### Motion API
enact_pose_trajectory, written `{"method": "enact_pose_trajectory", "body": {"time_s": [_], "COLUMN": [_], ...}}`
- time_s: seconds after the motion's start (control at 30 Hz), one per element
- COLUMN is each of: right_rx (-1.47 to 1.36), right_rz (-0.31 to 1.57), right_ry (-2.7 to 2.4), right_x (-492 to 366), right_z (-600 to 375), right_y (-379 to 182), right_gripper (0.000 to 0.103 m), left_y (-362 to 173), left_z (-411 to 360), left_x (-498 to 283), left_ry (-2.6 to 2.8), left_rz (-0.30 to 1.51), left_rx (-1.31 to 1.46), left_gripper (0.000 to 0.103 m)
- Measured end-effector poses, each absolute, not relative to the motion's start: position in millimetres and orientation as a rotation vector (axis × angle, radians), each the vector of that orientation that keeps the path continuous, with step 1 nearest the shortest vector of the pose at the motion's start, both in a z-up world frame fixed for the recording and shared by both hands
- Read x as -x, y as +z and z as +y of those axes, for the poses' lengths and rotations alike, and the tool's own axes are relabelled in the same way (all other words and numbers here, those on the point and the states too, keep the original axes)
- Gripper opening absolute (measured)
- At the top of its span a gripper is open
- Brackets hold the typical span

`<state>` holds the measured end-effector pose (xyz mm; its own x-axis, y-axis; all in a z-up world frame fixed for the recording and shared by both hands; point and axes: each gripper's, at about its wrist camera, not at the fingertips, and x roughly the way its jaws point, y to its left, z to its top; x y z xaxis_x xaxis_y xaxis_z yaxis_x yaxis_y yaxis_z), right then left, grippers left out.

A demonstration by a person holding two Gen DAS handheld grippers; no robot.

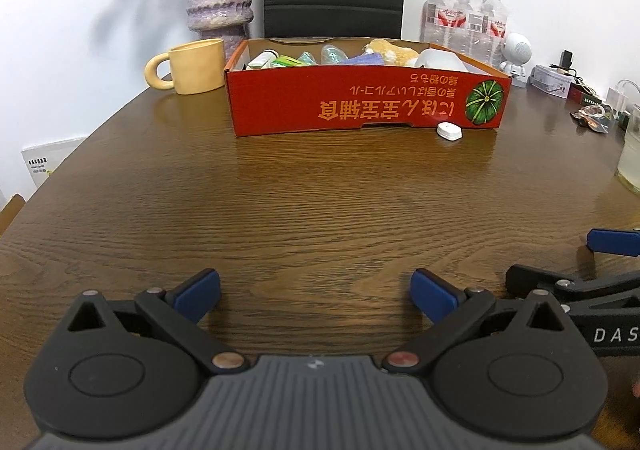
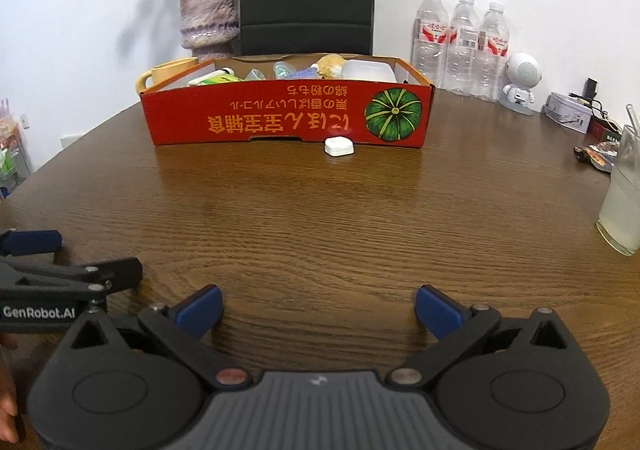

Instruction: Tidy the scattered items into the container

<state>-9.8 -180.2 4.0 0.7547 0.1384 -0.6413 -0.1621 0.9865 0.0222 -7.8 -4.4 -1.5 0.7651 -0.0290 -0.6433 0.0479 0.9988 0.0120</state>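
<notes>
One stray left outside: a small white case (image 2: 339, 147) on the surface (image 2: 320, 234), touching or just short of the box (image 2: 280, 118) front wall, below the pumpkin print. Everything else that looks like task clutter already sits inside the box (tube, wrapped bits, a plush, a white tub, only tops visible over the wall).

Both grippers are low and near the front edge of the surface, side by side, pointed at the box. Left gripper (image 1: 316, 296): fingers spread wide, holding nothing. Right gripper (image 2: 319, 308): same, spread and empty. My read is a parked or ready pose, well back from the case.

Room: wide bare wood between grippers and box, nothing in the lane. The case hugs the wall, so a finger has little room on its far side; side-to-side pinch looks easier. Glass (image 2: 620, 202) stands at the right edge, mug (image 1: 188, 66) left of the box, both outside the straight line in.
</notes>
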Motion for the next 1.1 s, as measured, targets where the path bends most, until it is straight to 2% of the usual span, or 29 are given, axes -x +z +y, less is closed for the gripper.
{"method": "enact_pose_trajectory", "body": {"time_s": [0.73,0.97,1.03,1.07,1.1], "right_rx": [0.016,0.046,0.058,0.065,0.070], "right_rz": [0.697,0.726,0.698,0.684,0.673], "right_ry": [0.107,0.188,0.197,0.200,0.203], "right_x": [-2.6,-45.8,-66.0,-79.0,-92.2], "right_z": [-180.6,-180.8,-178.7,-177.0,-175.4], "right_y": [3.0,15.4,21.1,23.5,25.6], "right_gripper": [0.103,0.103,0.101,0.098,0.089], "left_y": [-0.7,20.3,27.6,27.3,26.9], "left_z": [-2.7,12.0,17.9,18.3,18.6], "left_x": [3.2,-29.5,-42.0,-46.1,-50.1], "left_ry": [-0.052,-0.087,-0.083,-0.082,-0.080], "left_rz": [0.698,0.687,0.673,0.675,0.678], "left_rx": [-0.034,0.013,0.050,0.054,0.058], "left_gripper": [0.103,0.103,0.103,0.103,0.103]}}
